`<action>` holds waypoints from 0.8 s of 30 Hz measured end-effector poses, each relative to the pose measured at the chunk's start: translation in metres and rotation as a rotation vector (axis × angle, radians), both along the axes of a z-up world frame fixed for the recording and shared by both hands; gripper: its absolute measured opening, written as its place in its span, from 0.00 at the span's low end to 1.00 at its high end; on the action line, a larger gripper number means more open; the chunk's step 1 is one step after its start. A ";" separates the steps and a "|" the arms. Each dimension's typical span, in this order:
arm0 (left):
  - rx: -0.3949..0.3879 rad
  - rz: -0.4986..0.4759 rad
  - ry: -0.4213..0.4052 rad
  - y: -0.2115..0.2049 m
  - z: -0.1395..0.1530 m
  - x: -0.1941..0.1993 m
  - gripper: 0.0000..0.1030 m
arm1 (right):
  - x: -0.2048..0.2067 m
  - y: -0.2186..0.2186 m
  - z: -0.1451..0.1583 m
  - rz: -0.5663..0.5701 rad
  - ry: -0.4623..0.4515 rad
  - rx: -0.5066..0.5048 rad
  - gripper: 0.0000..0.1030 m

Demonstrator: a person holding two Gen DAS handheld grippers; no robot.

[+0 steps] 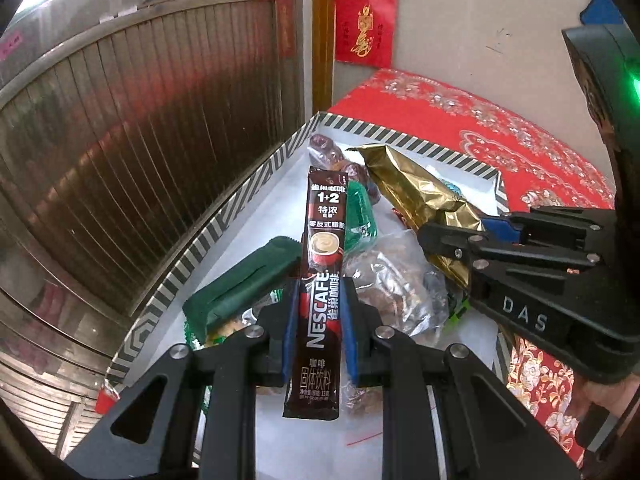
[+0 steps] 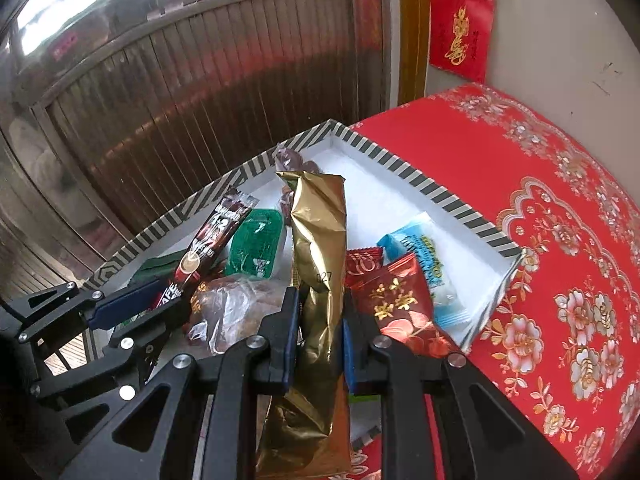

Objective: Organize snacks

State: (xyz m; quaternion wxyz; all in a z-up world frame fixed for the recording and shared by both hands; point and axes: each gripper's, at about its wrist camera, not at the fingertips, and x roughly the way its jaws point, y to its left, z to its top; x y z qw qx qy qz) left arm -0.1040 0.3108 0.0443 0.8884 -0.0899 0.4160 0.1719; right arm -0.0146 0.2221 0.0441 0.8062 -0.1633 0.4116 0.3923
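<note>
My left gripper (image 1: 319, 300) is shut on a brown Nescafe coffee stick (image 1: 322, 264) and holds it upright over the striped box (image 1: 224, 224). It also shows in the right wrist view (image 2: 156, 296) with the stick (image 2: 216, 236). My right gripper (image 2: 319, 312) is shut on a gold foil packet (image 2: 318, 248) above the same box (image 2: 440, 192). In the left wrist view the right gripper (image 1: 452, 240) holds the gold packet (image 1: 416, 188) at the right. Inside the box lie green packets (image 1: 240, 284), a clear bag of brown snacks (image 1: 384, 276) and dark wrapped dates (image 1: 324, 146).
The box sits on a red floral cloth (image 2: 540, 200). A red sweet packet (image 2: 400, 300) and a blue-white packet (image 2: 424, 256) lie at the box's right end. A metal shutter door (image 1: 140, 140) stands behind to the left. Red envelopes (image 1: 366, 24) hang on the wall.
</note>
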 end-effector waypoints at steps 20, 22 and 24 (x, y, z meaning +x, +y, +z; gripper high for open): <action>0.038 0.118 -0.084 -0.004 0.010 -0.018 0.84 | -0.028 -0.041 0.026 -0.043 -0.095 0.119 0.66; 0.046 0.124 -0.104 -0.008 0.015 -0.023 0.86 | -0.031 -0.050 0.030 -0.059 -0.116 0.135 0.67; 0.073 0.123 -0.116 -0.016 0.019 -0.025 0.86 | -0.037 -0.063 0.033 -0.082 -0.139 0.163 0.71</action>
